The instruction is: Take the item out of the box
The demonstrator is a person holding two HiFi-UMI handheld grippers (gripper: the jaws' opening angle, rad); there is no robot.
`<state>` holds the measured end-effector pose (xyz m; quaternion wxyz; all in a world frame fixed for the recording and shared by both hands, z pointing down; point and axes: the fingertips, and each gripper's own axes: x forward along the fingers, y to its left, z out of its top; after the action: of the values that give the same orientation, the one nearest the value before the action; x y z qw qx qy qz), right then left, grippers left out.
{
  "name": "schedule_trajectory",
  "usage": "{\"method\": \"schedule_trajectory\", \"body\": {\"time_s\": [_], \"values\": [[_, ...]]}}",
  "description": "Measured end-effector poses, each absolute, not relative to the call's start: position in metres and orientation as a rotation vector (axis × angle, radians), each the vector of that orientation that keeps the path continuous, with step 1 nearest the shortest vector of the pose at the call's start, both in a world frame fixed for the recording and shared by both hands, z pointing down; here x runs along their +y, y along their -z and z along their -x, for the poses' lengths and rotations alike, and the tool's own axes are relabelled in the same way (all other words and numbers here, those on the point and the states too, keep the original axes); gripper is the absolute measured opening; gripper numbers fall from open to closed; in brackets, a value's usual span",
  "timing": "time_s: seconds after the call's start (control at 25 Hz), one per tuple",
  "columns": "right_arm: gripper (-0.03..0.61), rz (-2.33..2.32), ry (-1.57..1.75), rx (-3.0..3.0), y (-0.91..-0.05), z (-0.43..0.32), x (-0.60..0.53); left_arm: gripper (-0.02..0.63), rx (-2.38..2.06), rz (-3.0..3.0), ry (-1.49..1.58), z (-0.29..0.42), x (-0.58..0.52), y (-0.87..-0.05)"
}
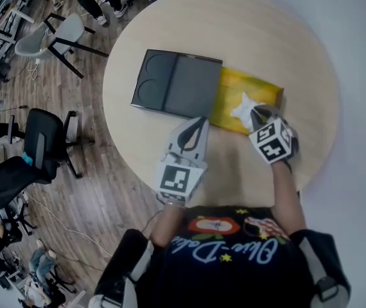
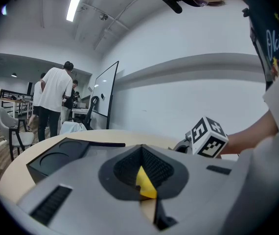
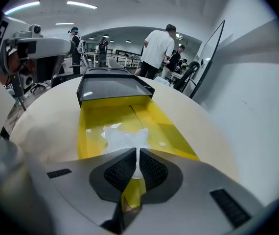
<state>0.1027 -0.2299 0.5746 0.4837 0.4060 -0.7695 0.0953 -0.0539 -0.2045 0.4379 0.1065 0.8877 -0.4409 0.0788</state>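
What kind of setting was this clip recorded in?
Probably an open-plan office or lab: a round wooden table on wood flooring, a black office chair beside it, and a whiteboard with people standing nearby.

An open-plan office or lab: a round pale wooden surface (image 1: 298,56) on wood-plank floor (image 1: 99,191), black swivel office chairs (image 1: 42,140), and, far beyond the fingers (image 3: 122,169), a standing whiteboard (image 3: 210,58), people (image 3: 156,50) and ceiling strip lights (image 3: 81,4).
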Motion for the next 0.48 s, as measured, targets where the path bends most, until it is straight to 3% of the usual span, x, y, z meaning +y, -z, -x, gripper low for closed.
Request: {"method": "schedule_trajectory", "body": {"time_s": [0.12, 0.48], "values": [[0.002, -0.995, -0.234, -1.889, -0.57, -0.104, -0.232, -0.003, -1.303, -2.617, -0.233, 0.054, -0.205, -0.436], [0.119, -0.941, -0.231, -1.857, -0.563, -0.101, -0.241, -0.003, -1.316, -2.607, -0.215, 0.061, -0.204, -0.427]]}}
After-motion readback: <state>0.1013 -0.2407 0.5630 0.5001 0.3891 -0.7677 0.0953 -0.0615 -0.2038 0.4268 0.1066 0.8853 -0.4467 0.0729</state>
